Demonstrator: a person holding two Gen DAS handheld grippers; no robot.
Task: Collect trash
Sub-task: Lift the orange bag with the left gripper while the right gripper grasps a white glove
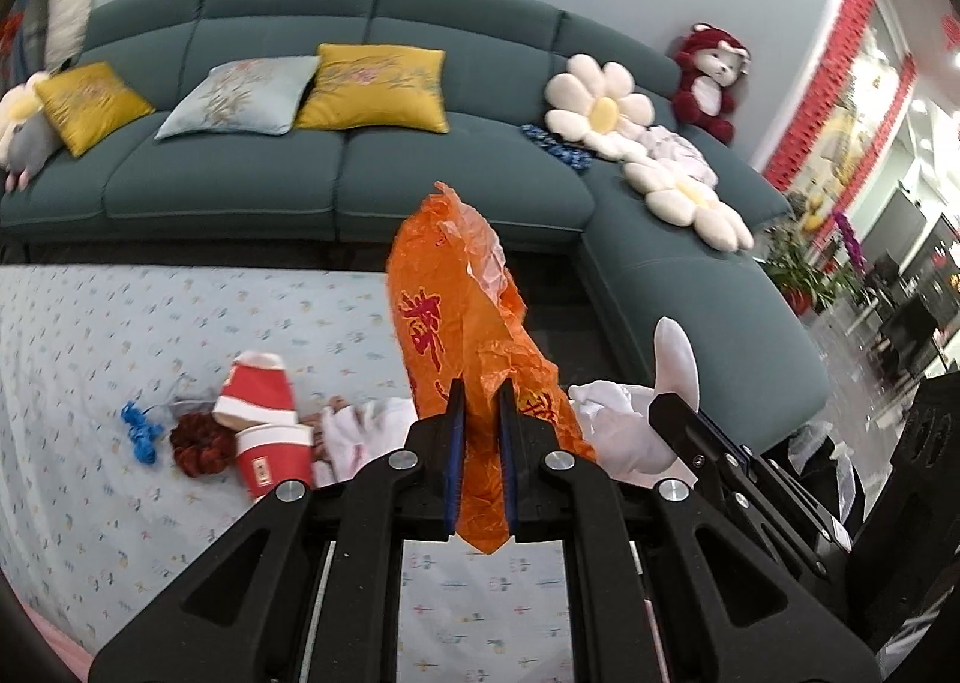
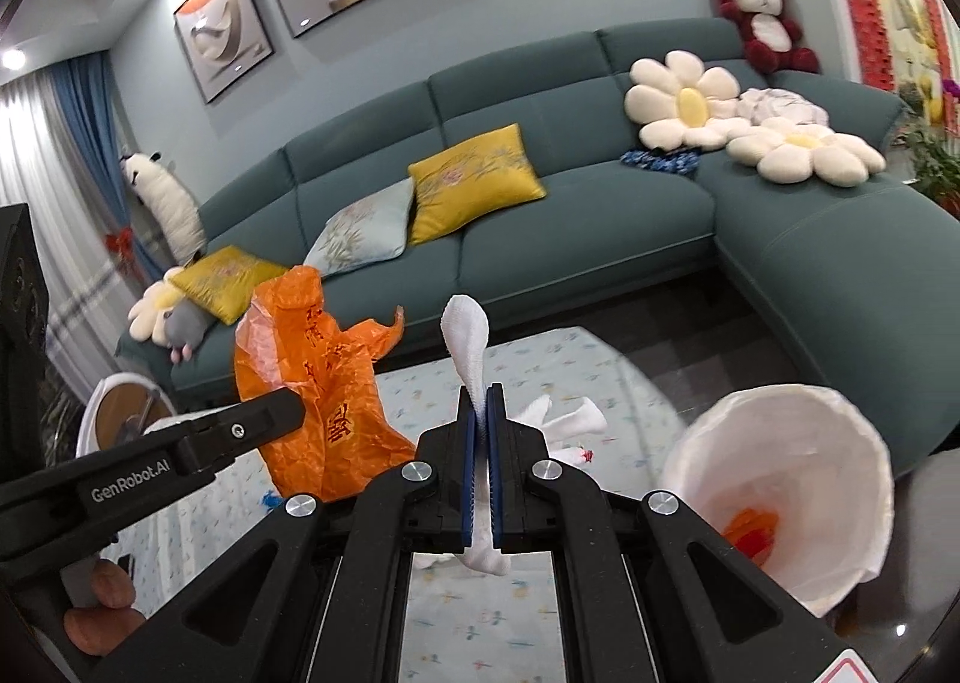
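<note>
left claw (image 1: 480, 383): clamped on crinkly orange plastic bag (image 1: 444, 299)
right claw (image 2: 480, 395): pinching white tissue (image 2: 468, 335)
room: teal fabric sofa (image 2: 540, 203), pale patterned rug (image 1: 150, 323)

Crumpled orange bag (image 1: 474, 359); white tissue (image 2: 474, 359), aloft

The patterned tablecloth (image 1: 90, 335) carries red paper cups (image 1: 273, 452), blue string (image 1: 139, 431), white tissues (image 1: 372, 425).
</note>
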